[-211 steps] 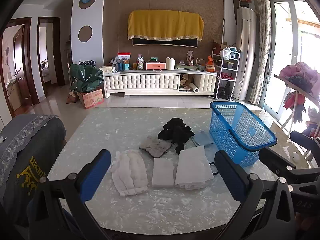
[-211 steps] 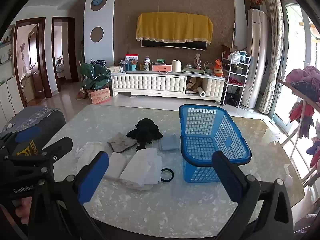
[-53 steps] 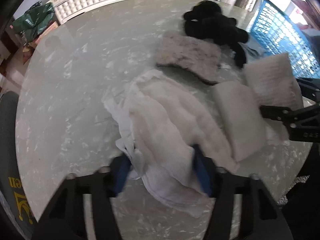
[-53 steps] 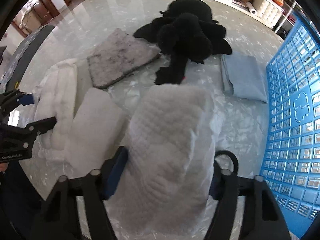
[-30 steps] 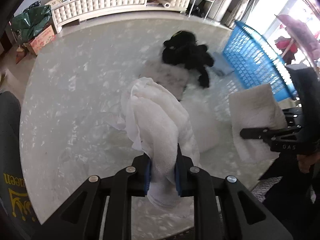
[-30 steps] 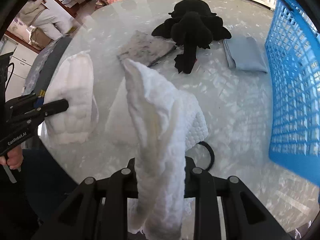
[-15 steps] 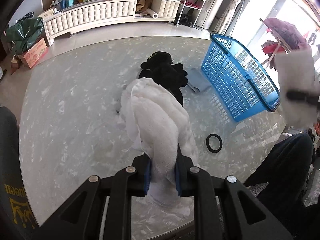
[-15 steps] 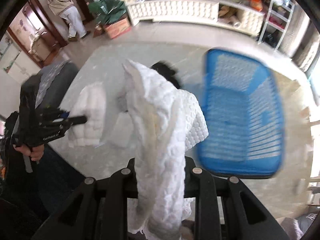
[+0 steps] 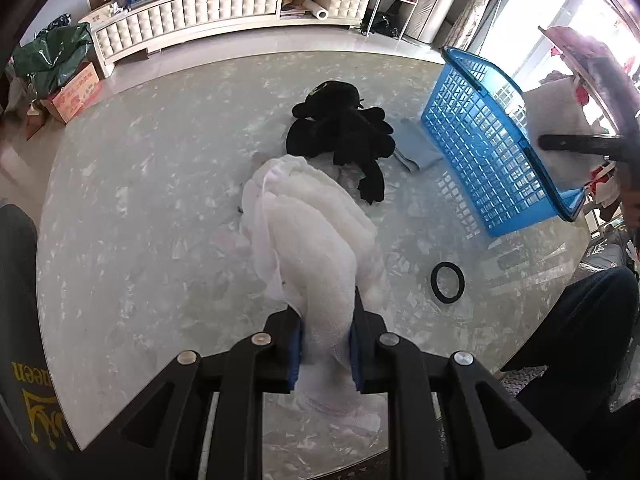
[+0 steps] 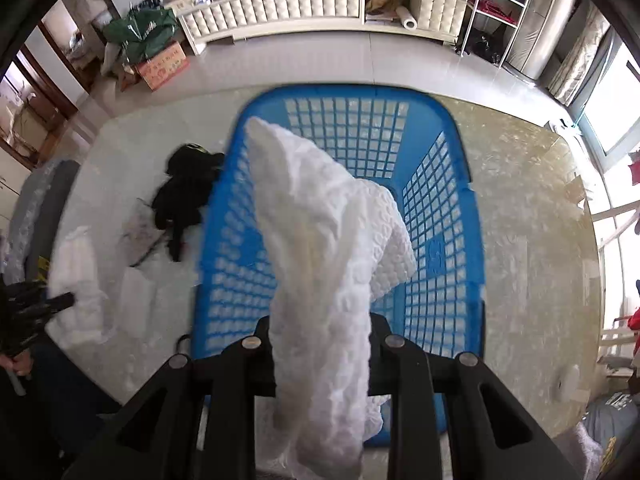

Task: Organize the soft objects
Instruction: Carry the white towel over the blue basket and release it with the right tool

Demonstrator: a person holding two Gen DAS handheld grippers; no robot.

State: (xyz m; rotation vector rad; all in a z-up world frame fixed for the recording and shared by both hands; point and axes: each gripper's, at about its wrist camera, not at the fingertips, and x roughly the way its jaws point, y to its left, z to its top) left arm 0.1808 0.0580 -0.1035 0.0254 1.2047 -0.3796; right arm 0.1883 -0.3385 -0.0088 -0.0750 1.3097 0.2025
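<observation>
My left gripper (image 9: pixel 325 344) is shut on a white gauze cloth (image 9: pixel 308 236) and holds it above the marble table (image 9: pixel 140 200). My right gripper (image 10: pixel 322 356) is shut on a white quilted towel (image 10: pixel 324 240) and holds it over the open blue basket (image 10: pixel 360 136). The basket also shows at the right in the left wrist view (image 9: pixel 488 148). A black plush toy (image 9: pixel 344 136), a folded blue cloth (image 9: pixel 418 148) and a small white folded cloth (image 10: pixel 138 292) lie on the table. A grey pad (image 10: pixel 138 236) lies by the toy.
A black ring (image 9: pixel 447 282) lies on the table near the front. A dark chair back (image 9: pixel 16 320) stands at the left edge. My legs (image 9: pixel 580 340) are at the table's right front. A white TV cabinet (image 9: pixel 224 12) stands beyond.
My right gripper has carried the quilted towel rightward until it hangs over the blue basket. My left gripper keeps the gauze cloth lifted and has shifted little.
</observation>
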